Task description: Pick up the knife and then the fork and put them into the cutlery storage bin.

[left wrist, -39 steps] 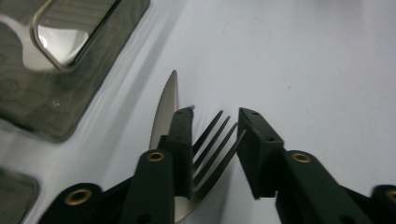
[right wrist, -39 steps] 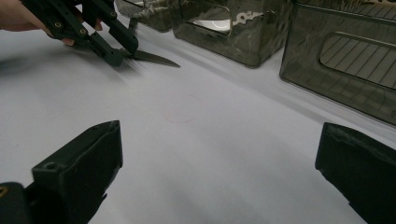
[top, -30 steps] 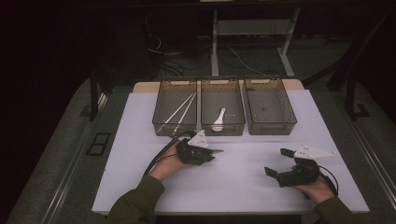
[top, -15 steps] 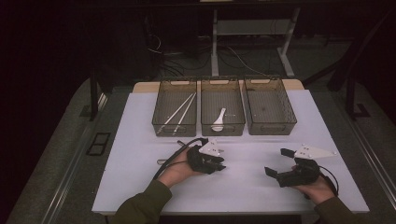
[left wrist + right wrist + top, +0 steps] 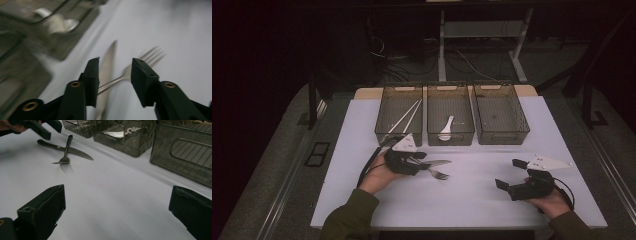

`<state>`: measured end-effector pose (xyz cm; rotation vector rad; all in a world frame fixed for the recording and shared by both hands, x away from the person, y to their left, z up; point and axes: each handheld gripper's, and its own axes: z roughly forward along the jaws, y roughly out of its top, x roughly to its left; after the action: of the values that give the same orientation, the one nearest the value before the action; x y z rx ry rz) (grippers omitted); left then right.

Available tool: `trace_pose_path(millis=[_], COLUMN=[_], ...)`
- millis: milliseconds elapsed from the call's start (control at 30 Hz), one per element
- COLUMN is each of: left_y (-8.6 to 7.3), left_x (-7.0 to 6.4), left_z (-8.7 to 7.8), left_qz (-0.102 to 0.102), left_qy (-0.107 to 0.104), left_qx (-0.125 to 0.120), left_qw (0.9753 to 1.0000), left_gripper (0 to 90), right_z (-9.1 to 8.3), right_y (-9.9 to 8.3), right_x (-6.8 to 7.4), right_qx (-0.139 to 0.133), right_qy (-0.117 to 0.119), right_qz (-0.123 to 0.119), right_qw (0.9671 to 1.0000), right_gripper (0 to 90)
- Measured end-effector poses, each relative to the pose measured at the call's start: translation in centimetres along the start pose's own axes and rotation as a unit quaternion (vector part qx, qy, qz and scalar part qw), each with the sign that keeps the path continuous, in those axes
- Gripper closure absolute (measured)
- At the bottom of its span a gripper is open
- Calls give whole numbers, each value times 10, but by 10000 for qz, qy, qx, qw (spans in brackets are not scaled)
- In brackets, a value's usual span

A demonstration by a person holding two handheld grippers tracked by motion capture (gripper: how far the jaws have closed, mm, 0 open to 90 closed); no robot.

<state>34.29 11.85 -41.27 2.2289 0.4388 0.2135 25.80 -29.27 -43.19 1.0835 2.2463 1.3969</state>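
Note:
A metal fork lies across a metal knife on the white table, left of centre. My left gripper sits just left of them and points right. In the left gripper view its jaws are open and low over the table. The fork's handle runs through the gap without being clamped, and the knife passes under the left jaw. My right gripper rests at the front right, wide open and empty. It faces the fork, the knife and the left gripper.
Three mesh bins stand in a row at the back. The left bin holds white chopsticks, the middle bin a white spoon, and the right bin holds nothing I can see. Bare table lies between the grippers.
My left gripper has drawn back to the left, and the knife and fork now lie uncovered on the table in front of it. The right gripper has not moved.

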Motion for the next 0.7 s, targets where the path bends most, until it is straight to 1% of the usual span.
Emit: trace_pose_path(millis=[67, 100, 133, 233, 267, 333, 400, 433, 533, 567, 600, 633, 700], left_y=[-6, -8, -10, -12, -11, -12, -13, -13, -16, -17, -18, -18, -18], left_x=[12, 17, 21, 31, 33, 36, 37, 38, 39, 40, 40, 40, 40], left_z=[-5, -5, -5, -2, 0, 7, 14, 18, 26, 27, 27, 27, 24], left_qz=[-134, -231, -286, -357, -337, -339, -330, -293, -299, -292, -345, -323, -305], left_qy=[222, 304, 355, 501, 536, 517, 509, 491, 500, 509, 466, 452, 387], left_qx=[29, 2, 3, 79, 155, 220, 374, 429, 678, 730, 749, 797, 882], left_qw=[9997, 9993, 9990, 9981, 9979, 9978, 9975, 9974, 9960, 9956, 9955, 9953, 9949], left_gripper=[643, 677, 706, 762, 773, 800, 815, 825, 842, 849, 863, 886, 888], right_z=[0, 0, 0, 1, 1, 1, 1, 2, 2, 2, 2, 2, 1], right_y=[0, 0, 0, 0, 0, 0, 0, 0, 0, 0, 0, 0, 0], right_x=[0, 0, 0, 0, 0, -1, -1, -1, -1, -1, -1, -1, -1], right_qx=[3, 6, 13, 20, 23, 19, 24, 28, 28, 26, 25, 21, 16], right_qy=[-5, -10, -9, -7, -4, -1, -7, -9, -9, -10, -9, -9, -5], right_qz=[-1, -2, 0, -8, -2, -3, 2, 1, 2, 4, 8, 5, 3], right_qw=[10000, 10000, 10000, 10000, 10000, 10000, 10000, 10000, 10000, 10000, 10000, 10000, 10000], right_gripper=[6, 6, 6, 6, 6, 6, 6, 6, 6, 6, 6, 6, 6])
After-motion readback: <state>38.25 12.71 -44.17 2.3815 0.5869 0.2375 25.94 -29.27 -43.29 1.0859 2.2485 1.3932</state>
